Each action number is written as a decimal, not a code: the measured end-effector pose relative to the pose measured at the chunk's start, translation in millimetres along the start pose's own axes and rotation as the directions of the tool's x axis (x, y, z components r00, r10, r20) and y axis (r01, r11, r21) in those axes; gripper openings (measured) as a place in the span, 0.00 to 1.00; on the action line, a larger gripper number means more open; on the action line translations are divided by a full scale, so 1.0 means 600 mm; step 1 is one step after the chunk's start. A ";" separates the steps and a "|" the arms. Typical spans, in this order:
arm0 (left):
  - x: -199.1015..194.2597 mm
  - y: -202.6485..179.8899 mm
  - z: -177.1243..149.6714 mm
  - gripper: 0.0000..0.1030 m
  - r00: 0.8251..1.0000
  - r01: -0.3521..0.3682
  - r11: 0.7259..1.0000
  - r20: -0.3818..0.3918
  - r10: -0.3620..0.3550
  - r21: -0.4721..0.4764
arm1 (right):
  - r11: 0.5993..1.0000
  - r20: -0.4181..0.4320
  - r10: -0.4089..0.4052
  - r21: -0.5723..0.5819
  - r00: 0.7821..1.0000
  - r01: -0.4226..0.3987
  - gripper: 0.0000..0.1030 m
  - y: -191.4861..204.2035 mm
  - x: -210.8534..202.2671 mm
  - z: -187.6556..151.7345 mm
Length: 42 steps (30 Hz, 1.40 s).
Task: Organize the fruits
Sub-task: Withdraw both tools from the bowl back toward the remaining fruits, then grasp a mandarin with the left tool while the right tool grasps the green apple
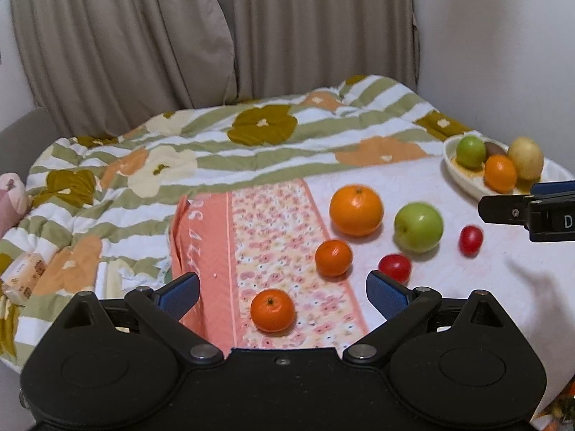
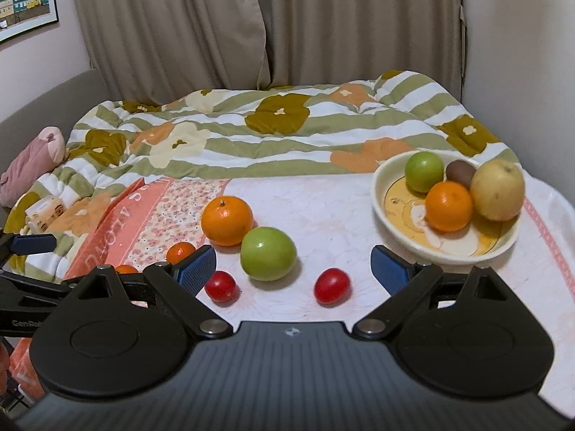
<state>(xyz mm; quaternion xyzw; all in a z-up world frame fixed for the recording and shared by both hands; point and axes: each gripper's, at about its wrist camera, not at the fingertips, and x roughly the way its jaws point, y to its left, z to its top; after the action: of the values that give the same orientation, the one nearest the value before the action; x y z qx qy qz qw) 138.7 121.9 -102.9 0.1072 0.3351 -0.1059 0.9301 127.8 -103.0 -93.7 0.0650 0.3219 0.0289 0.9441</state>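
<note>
Your left gripper (image 1: 284,292) and right gripper (image 2: 293,264) both gape wide, ribbed blue fingers (image 2: 197,264) holding nothing. Round glossy oranges (image 1: 355,210), a smooth green apple (image 2: 267,258) and tomatoes (image 2: 331,284) lie loose on the quilted bed (image 2: 323,208); the cream bowl (image 2: 381,194) holds four more.

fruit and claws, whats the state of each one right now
bowl: upright, holds four fruits
big orange: loose on the cloth
green apple: loose on the cloth, beside the big orange
two small tomatoes: loose on the cloth
small orange: loose, between the left claw's fingers, not gripped
left claw: open, empty
right claw: open, empty
</note>
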 end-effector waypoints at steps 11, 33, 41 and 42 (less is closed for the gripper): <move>0.085 0.020 -0.016 0.86 0.992 0.037 0.999 -0.123 -0.033 0.030 | 1.000 -0.034 -0.026 -0.001 0.999 0.026 1.00 0.036 0.079 -0.025; 0.121 0.033 -0.021 0.41 0.981 0.089 0.996 -0.176 -0.085 0.015 | 0.999 -0.070 -0.025 -0.040 0.997 0.022 0.94 0.055 0.152 -0.025; 0.115 0.033 -0.024 0.41 0.981 0.091 0.996 -0.171 -0.090 -0.002 | 0.999 -0.092 -0.036 -0.042 0.995 0.032 0.78 0.053 0.181 -0.023; 0.114 0.033 -0.025 0.41 0.981 0.091 0.996 -0.170 -0.091 -0.003 | 0.999 -0.094 -0.037 -0.039 0.995 0.033 0.77 0.052 0.183 -0.023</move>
<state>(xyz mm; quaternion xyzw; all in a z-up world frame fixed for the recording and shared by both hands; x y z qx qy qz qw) 186.7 136.0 -155.7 0.1025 0.4175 -0.1395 0.8921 206.1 -60.1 -166.4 0.0402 0.3668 0.0214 0.9292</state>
